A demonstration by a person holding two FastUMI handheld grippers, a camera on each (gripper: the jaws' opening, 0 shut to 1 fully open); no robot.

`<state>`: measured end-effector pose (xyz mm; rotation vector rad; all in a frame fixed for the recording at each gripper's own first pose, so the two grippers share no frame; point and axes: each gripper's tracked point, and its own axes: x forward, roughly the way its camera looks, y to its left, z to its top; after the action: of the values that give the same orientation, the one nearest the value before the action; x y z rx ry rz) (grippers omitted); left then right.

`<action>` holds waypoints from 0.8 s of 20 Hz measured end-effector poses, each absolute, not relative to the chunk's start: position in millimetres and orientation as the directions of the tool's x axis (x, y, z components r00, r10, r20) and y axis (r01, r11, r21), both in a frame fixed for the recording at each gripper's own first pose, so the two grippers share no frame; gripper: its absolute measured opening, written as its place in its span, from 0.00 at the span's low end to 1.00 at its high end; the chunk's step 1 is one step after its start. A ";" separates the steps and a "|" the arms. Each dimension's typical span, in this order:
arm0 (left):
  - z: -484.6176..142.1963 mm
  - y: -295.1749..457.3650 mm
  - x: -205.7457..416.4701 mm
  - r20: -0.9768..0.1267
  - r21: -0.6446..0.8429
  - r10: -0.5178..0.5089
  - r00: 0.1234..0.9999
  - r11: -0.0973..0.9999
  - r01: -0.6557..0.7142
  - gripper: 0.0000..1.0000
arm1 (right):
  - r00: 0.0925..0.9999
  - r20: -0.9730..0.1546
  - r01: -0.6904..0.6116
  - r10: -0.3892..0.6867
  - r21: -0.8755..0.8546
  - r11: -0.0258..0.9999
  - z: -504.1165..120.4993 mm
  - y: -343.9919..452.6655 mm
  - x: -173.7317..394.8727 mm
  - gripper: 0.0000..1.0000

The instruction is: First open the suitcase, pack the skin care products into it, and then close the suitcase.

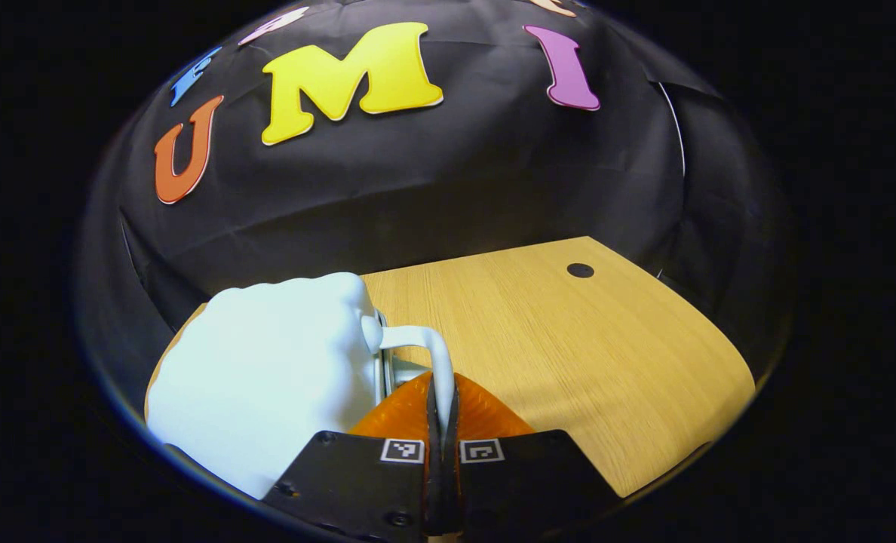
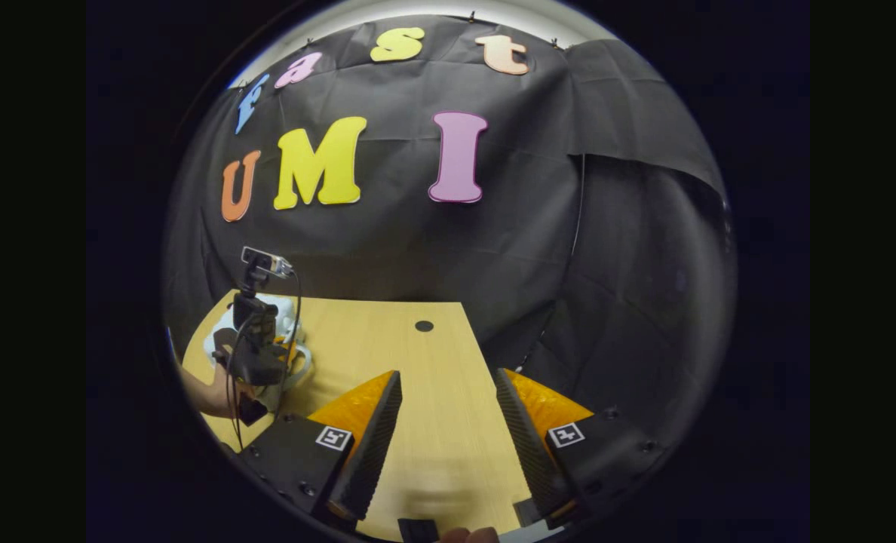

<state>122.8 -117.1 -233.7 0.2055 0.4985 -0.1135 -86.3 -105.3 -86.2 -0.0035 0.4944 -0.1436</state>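
Suitcase: the small white hard-shell case (image 1: 267, 377) stands on the wooden table (image 1: 569, 339) at its left part, with its pale handle (image 1: 425, 347) turned toward the left gripper.
Left gripper: the left gripper (image 1: 442, 422) has its fingers pressed together on the handle, clamped on the thin loop.
Right gripper: the right gripper (image 2: 448, 422) hovers over bare tabletop with its fingers wide apart, holding nothing, well apart from the suitcase (image 2: 267, 332).
Person: in the right gripper view a hand (image 2: 207, 396) holds the left gripper (image 2: 256, 362) beside the case.
Skin care products: I cannot point to any on the visible tabletop.
Lid: whether the case is open or closed cannot be told from this angle.
Progress: judging by the grip on the handle, this is either the start, before opening, or the close-out; packing cannot be confirmed.
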 end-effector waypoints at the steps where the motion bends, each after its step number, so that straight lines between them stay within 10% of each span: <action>1: -235.4 -117.8 121.3 -0.480 0.175 -0.054 0.876 0.972 0.156 0.05 | 0.870 -0.473 0.139 -0.139 -0.036 0.990 -87.3 -107.0 -88.3 0.76; 7: -238.9 -138.1 109.0 -0.494 0.037 -0.144 0.857 0.982 0.186 0.28 | 0.873 -0.474 0.112 -0.112 -0.027 0.993 -91.1 -103.3 -87.5 0.75; 9: -223.5 -139.1 97.7 -0.472 0.000 -0.153 0.868 0.985 0.174 0.63 | 0.882 -0.464 0.082 -0.081 -0.018 0.996 -88.4 -93.8 -79.8 0.76; 12: -182.9 -130.3 80.2 -0.413 -0.049 -0.151 0.898 0.988 0.144 0.85 | 0.902 -0.431 0.010 -0.014 -0.012 1.000 -79.8 -69.8 -61.2 0.76; 16: -109.8 -87.8 59.3 -0.298 -0.056 -0.071 0.952 0.997 0.057 0.89 | 0.928 -0.359 -0.100 0.100 0.017 0.995 -58.4 -23.2 -33.0 0.76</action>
<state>59.3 -87.8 -109.8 -0.0467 0.3046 -0.0655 -33.0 -23.2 -58.4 -0.0018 0.3681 0.1025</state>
